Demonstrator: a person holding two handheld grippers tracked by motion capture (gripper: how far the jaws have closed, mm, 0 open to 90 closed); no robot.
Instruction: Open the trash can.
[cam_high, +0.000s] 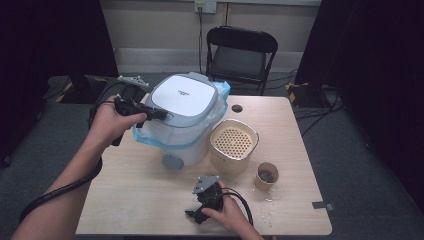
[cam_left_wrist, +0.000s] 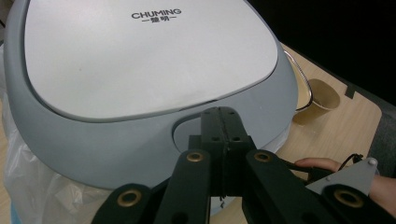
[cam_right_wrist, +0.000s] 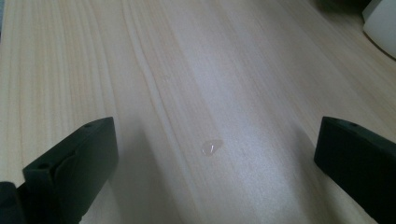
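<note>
Standing near the table's (cam_high: 125, 200) far-left corner, the plastic bin (cam_high: 182, 135) looks light, rigid and smooth, best worked at its lid's (cam_left_wrist: 140, 60) front recess, where the left gripper (cam_left_wrist: 223, 122) sits pressed together, while the right gripper (cam_right_wrist: 215, 154) rests spread near the front edge.

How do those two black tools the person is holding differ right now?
The left tool is raised at the grey bin lid, its jaws closed together at the lid's front notch. The right tool sits low on the wooden table, jaws spread wide with nothing between them. Both are black, hand-held and cabled.
</note>
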